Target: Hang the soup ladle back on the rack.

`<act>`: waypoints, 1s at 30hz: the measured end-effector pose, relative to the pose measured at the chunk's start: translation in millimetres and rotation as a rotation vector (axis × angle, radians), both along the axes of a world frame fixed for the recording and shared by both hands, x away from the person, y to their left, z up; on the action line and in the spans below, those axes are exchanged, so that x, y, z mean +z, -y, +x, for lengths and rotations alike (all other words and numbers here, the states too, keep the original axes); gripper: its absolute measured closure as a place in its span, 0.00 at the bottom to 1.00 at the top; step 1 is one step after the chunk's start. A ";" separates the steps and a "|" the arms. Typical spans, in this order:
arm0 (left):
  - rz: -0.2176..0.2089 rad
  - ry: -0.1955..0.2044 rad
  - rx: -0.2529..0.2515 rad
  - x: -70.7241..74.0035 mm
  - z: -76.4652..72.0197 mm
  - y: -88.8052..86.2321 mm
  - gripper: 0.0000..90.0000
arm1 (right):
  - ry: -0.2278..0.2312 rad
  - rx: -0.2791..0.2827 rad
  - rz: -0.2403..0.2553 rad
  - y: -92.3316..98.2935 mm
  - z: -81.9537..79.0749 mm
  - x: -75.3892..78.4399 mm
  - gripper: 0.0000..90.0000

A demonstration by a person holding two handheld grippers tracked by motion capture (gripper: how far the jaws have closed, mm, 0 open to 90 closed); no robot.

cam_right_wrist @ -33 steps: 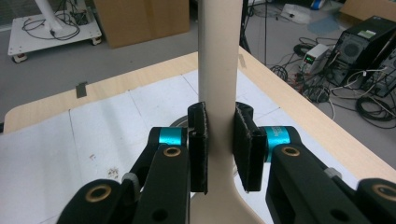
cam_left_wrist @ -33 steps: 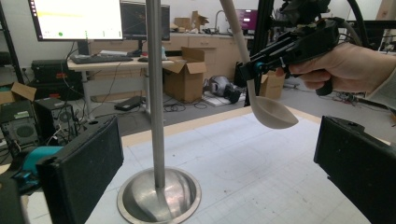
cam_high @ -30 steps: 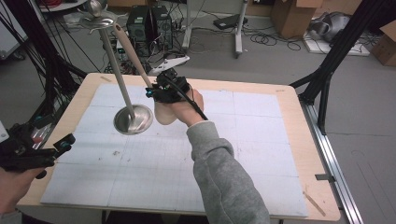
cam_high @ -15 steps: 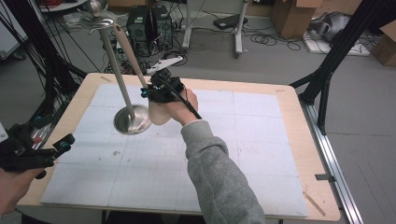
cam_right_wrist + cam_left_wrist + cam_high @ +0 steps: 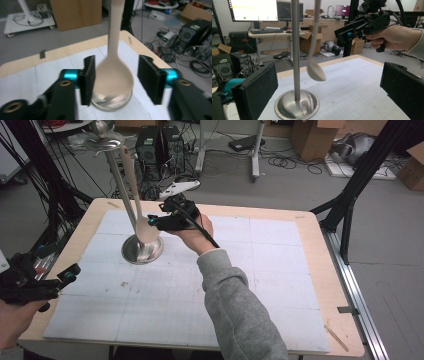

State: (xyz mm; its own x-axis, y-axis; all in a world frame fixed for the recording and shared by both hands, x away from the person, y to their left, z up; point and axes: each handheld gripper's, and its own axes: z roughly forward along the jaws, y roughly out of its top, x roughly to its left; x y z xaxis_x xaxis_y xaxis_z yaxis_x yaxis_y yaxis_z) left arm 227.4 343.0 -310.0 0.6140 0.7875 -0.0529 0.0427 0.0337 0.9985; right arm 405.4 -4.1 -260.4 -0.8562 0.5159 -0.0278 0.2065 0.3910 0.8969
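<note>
Left gripper (image 5: 65,275) sits at the table's near left edge, held in the person's left hand (image 5: 15,317), over the bare wooden border. Jaws wide apart, nothing between them; in its own view the two black pads (image 5: 255,91) frame the stand with open room on both sides.

Polished metal stand with a round dished base (image 5: 142,250) rests on the white gridded mat (image 5: 200,310), left of centre. Its thin upright pole (image 5: 122,185) rises to a small top disc (image 5: 104,142).

Pale beige long-handled spoon (image 5: 145,227) hangs from that top, bowl down, just above the base and just right of the pole. Bowl blurred in both gripper views.

Right gripper (image 5: 157,222), in the person's right hand (image 5: 192,232) with a grey sleeve (image 5: 235,310), is level at the spoon's bowl. In its own view the jaws stand open on either side of the bowl (image 5: 113,75); left pad very near its edge, right pad with a clear gap. Contact cannot be told.

Right half of the mat is bare to the light wooden table rim (image 5: 340,320).

Room: grey floor, cables, computer towers (image 5: 160,147), cardboard boxes (image 5: 312,135), black frame struts (image 5: 365,175).
</note>
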 end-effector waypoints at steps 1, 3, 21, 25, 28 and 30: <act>-0.001 -0.001 0.000 0.0 -0.2 -0.2 0.02 | 0.002 0.014 0.010 1.6 -0.3 -0.1 0.46; -0.003 -0.001 0.003 -0.3 0.0 -0.9 0.02 | 0.007 0.035 0.027 4.8 -1.1 -0.4 0.39; 0.002 -0.009 -0.013 -2.4 4.9 5.3 0.02 | 0.069 0.050 0.094 47.1 -10.6 -0.7 0.00; 0.000 -0.006 -0.017 -1.7 5.3 5.8 0.02 | 0.050 0.042 0.099 60.0 -13.6 -5.9 0.00; -0.003 -0.003 -0.021 -1.3 6.7 6.9 0.02 | 0.042 0.035 0.107 72.1 -17.6 -9.6 0.00; 0.001 -0.001 -0.024 -0.7 7.9 8.8 0.02 | 0.042 0.031 0.111 81.6 -21.2 -11.5 0.00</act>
State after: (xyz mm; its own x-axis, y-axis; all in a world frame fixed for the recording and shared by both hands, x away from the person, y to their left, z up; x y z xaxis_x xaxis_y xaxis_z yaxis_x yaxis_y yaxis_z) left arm 235.3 334.2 -310.7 0.6329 0.7724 -0.0530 0.0446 0.0320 0.9985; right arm 384.2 -85.7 -271.9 -0.8712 0.4909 -0.0085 0.1567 0.2943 0.9428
